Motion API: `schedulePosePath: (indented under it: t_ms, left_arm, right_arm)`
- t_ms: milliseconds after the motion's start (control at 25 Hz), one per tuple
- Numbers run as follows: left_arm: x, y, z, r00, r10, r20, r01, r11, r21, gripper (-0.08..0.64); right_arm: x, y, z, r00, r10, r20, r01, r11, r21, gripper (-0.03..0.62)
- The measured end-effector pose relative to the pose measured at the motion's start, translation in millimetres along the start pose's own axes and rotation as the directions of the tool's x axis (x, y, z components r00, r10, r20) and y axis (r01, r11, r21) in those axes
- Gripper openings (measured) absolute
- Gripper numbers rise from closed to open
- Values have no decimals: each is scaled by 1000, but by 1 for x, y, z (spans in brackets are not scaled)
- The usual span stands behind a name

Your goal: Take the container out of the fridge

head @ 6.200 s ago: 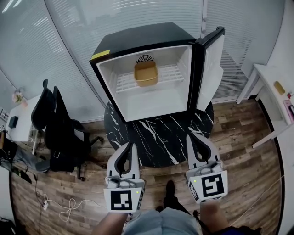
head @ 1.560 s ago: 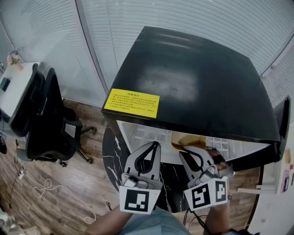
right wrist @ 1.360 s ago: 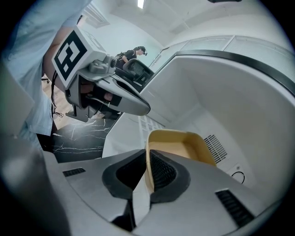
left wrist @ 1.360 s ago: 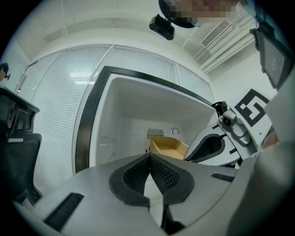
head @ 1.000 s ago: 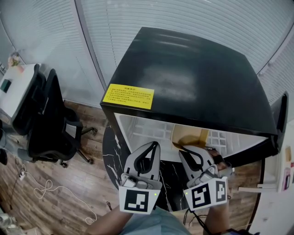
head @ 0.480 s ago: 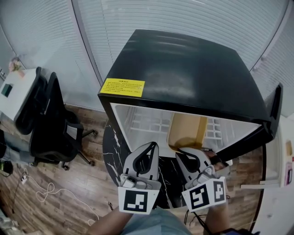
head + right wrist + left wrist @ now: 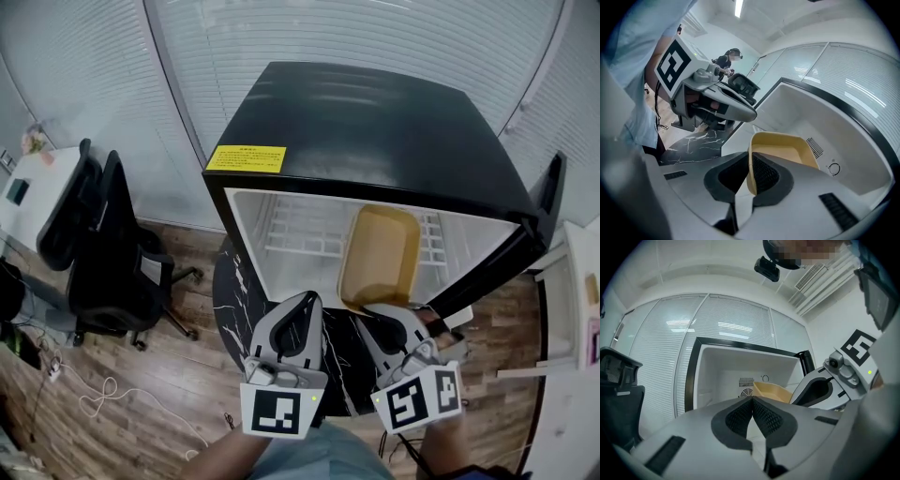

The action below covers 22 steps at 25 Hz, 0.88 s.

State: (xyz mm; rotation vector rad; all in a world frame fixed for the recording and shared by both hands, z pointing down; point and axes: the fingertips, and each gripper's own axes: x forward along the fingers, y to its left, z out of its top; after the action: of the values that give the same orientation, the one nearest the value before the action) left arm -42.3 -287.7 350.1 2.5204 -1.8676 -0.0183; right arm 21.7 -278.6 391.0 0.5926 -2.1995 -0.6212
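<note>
Bottom centre: left gripper (image 7: 307,300), fingers pressed together, nothing between them. Just right of it, right gripper (image 7: 750,177), fingers pinching the near wall of the yellow container (image 7: 380,255). Container at centre frame, in the open front of the black fridge (image 7: 375,131). Marble table (image 7: 230,289) underneath. Office chair (image 7: 103,234) at the left edge.

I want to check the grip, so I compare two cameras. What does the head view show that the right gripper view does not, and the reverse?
Only the head view: the yellow label on top of the fridge. Only the right gripper view: the right gripper's jaws closed on the container wall, and the dial on the inner back wall. Both: fridge, container, left gripper, marble table.
</note>
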Motion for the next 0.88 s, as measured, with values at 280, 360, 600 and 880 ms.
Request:
schedulePosePath:
  t_ms: [280,360,600,880]
  left_arm:
    - [-24,-9,3,1000,-6,-3,6,1000,29,14]
    - [-31,-13,5,1000,-9,-4,10,999,41,14]
    - [-54,-27,14,1000,-14,20,13,999,44,14]
    - [-85,-42,31,999,-13,53,9,997,76,14]
  right_arm:
    - [-19,16,10,999,0,34,-1,1000,25,34]
    - [-25,21,14,999,-2,43,1,1000,29,34]
    - [-46,39,25,997,-4,73,1,999,37,34]
    - [-81,53,46,989,-38,140,31,998,56,34]
